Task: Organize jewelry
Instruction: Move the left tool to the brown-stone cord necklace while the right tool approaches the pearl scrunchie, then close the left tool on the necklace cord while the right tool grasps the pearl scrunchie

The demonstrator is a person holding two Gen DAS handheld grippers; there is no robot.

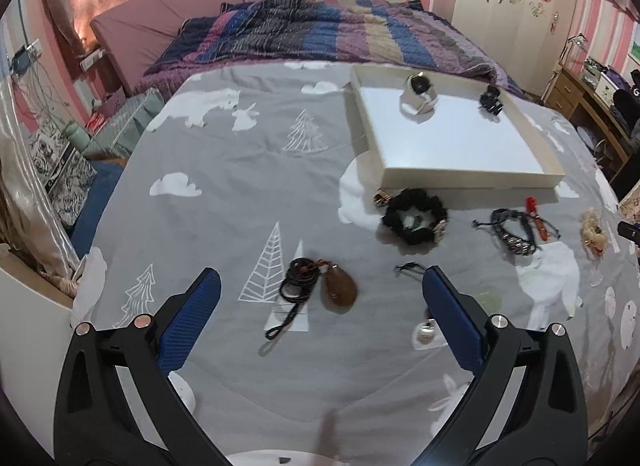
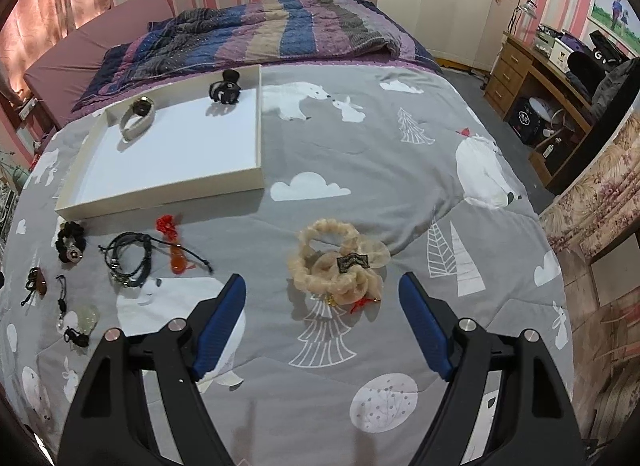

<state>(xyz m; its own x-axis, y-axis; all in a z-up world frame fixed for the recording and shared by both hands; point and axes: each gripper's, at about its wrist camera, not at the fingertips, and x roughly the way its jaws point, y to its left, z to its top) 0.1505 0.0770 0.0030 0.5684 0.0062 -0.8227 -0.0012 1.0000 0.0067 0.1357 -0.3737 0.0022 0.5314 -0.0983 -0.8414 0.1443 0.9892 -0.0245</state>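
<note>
**Two open grippers lowered toward loose jewelry on a bed**

A grey bedspread (image 2: 360, 169) printed with polar bears, trees and clouds is spread over a bed in a pink-striped room, with a striped quilt (image 2: 280, 25) bunched at the far end. A shallow white tray (image 2: 160, 189) is set on the bedspread; inside it, a watch (image 2: 138, 115) and a black hair claw (image 2: 225, 91) are already laid.

The left gripper (image 1: 320, 290) is held with its jaws wide apart and nothing between the pads; a brown pendant on a black cord (image 1: 338, 292) is framed just ahead of them. The right gripper (image 2: 322, 294) is likewise spread and empty, with a cream scrunchie (image 2: 340, 262) lying between its blue fingers (image 2: 224, 318) but not touched.

The step in hand is judged to be the pick-up. The pendant should be taken by its solid body rather than by the loose cord, which would be likely to slip or trail. The scrunchie is soft and bulky, so a gathered fold should be pinched, and the bedspread kept out of the pads.

Outside the tray, seven pieces are counted in the right wrist view: one cream scrunchie, one black scrunchie (image 2: 71, 242), one bundle of dark cord bracelets (image 2: 128, 262), one red and orange charm (image 2: 176, 250), one brown pendant, one pale green pendant (image 2: 86, 316) and one small dark corded charm (image 2: 61, 294). Two pieces are in the tray.
</note>
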